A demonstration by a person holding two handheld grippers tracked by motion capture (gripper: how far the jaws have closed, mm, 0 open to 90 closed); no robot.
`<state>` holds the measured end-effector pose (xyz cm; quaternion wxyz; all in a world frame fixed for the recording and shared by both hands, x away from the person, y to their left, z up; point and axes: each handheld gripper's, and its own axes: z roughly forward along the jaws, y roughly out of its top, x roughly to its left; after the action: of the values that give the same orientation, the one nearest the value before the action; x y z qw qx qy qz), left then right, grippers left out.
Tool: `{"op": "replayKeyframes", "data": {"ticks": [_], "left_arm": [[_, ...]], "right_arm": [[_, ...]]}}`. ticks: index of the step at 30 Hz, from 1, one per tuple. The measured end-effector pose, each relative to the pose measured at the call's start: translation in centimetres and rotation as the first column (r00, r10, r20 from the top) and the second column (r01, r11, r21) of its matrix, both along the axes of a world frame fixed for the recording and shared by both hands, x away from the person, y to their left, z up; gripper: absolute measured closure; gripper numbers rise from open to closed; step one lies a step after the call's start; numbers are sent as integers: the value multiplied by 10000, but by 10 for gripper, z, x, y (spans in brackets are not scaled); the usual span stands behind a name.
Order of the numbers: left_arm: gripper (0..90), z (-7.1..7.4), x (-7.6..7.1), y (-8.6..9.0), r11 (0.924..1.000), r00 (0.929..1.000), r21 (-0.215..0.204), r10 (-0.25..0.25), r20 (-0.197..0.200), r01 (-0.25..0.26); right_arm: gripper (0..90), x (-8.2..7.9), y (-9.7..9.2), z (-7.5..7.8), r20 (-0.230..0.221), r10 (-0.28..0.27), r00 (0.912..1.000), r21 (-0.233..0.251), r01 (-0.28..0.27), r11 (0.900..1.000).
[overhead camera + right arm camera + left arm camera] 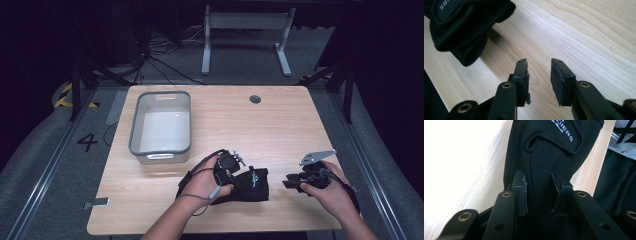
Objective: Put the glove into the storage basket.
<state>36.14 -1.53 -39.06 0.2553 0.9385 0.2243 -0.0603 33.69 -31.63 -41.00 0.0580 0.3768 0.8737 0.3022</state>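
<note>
A black fabric glove-like item (254,186) with white lettering lies near the table's front edge, between my two hands. My left gripper (242,175) is shut on its near end. In the left gripper view both pads pinch the black cloth (549,150), which stretches away from my left gripper (539,187) over the wood. My right gripper (289,181) sits to the right of the item, pointing towards it and apart from it. In the right gripper view my right gripper (539,72) stands open over bare wood, with the item (461,25) at the upper left.
A grey plastic bin (161,156), with nothing inside, stands on the left half of the wooden table (280,125). A round cable hole (255,99) sits near the far edge. A metal frame (245,22) and cables are on the floor beyond.
</note>
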Motion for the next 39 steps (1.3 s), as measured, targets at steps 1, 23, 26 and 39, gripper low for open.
{"op": "replayKeyframes", "data": {"ticks": [1, 23, 26, 39], "left_arm": [[692, 2, 0, 2, 10000, 10000, -32, 62, 12, -62], [691, 62, 7, 55, 9852, 9856, -435, 1671, 260, -1659], [690, 68, 10, 61, 9774, 9770, -219, 2110, 296, -2104], [689, 90, 30, 92, 9537, 9555, -665, 2948, 119, -2934]], "right_arm": [[672, 0, 0, 0, 10, 3, 10000, -6, -3, 10000], [665, 11, 8, -5, -158, 261, 9995, 4, -261, 9997], [661, 12, 10, -6, -191, 271, 9995, 16, -271, 9996], [650, 10, 10, -8, -276, 140, 9995, 26, -139, 9999]]}}
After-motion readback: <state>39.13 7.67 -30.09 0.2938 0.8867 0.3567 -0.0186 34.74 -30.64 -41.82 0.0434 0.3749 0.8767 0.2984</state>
